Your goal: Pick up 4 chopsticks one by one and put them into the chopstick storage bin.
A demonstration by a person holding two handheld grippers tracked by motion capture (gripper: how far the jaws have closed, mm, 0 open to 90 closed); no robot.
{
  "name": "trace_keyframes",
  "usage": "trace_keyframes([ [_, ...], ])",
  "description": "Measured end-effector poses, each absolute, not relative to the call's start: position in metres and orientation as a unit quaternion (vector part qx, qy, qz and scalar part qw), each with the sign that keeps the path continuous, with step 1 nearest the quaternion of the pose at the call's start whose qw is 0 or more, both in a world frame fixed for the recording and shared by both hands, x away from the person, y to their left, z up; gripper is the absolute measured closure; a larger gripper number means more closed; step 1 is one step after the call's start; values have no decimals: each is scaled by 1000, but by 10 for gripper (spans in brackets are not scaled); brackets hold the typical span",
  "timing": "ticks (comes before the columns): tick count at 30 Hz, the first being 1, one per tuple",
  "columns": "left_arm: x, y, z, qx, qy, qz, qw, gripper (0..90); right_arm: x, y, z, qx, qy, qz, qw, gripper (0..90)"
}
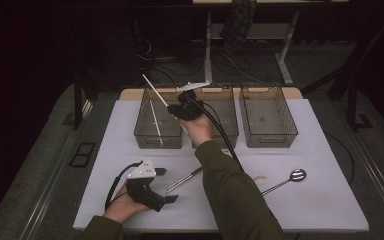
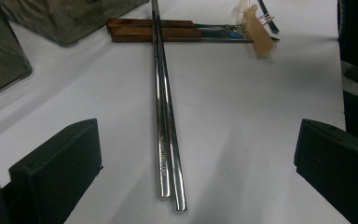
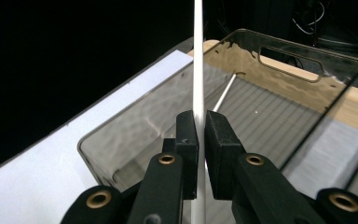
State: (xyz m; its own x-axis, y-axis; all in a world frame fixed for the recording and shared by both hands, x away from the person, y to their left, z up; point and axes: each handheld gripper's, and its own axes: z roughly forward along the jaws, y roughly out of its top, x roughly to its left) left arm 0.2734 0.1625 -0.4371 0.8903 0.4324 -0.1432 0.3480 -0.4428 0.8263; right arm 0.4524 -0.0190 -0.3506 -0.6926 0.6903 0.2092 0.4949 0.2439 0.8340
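Note:
My right gripper (image 1: 172, 107) (image 3: 199, 121) is over the left of three clear bins (image 1: 158, 135), shut on a white chopstick (image 1: 154, 89) (image 3: 198, 56) that slants up and to the far left. Another white chopstick (image 1: 154, 120) (image 3: 224, 95) lies inside that bin (image 3: 121, 126). Near the front left of the white table (image 1: 130, 210), my left gripper (image 1: 166, 185) (image 2: 198, 135) rests open. A pair of metal chopsticks (image 1: 184, 179) (image 2: 167, 135) lies on the table between its jaws, untouched.
A middle bin (image 1: 225, 120) and a right bin (image 1: 268, 117) stand at the back. A metal spoon (image 1: 287, 180) lies at the front right. Beyond the metal chopsticks lie wooden-handled utensils (image 2: 154, 29) and a small beige piece (image 2: 257, 29).

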Motion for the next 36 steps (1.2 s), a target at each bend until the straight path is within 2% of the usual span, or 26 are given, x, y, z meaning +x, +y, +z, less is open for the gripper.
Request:
trace_keyframes([
  [12, 273, 163, -436, 848, 229, 43, 477, 0, 467, 6, -360, 387, 790, 464, 103, 836],
  [31, 273, 162, -436, 850, 224, 41, 475, 0, 474, 21, -390, 425, 803, 407, 94, 830],
  [33, 273, 162, -436, 850, 224, 41, 476, 0, 474, 21, -390, 427, 803, 405, 92, 801],
  [34, 273, 162, -436, 850, 224, 41, 476, 0, 474, 21, -389, 427, 802, 407, 91, 749],
  [36, 273, 162, -436, 849, 224, 41, 476, 0, 474, 20, -388, 427, 801, 409, 91, 705],
])
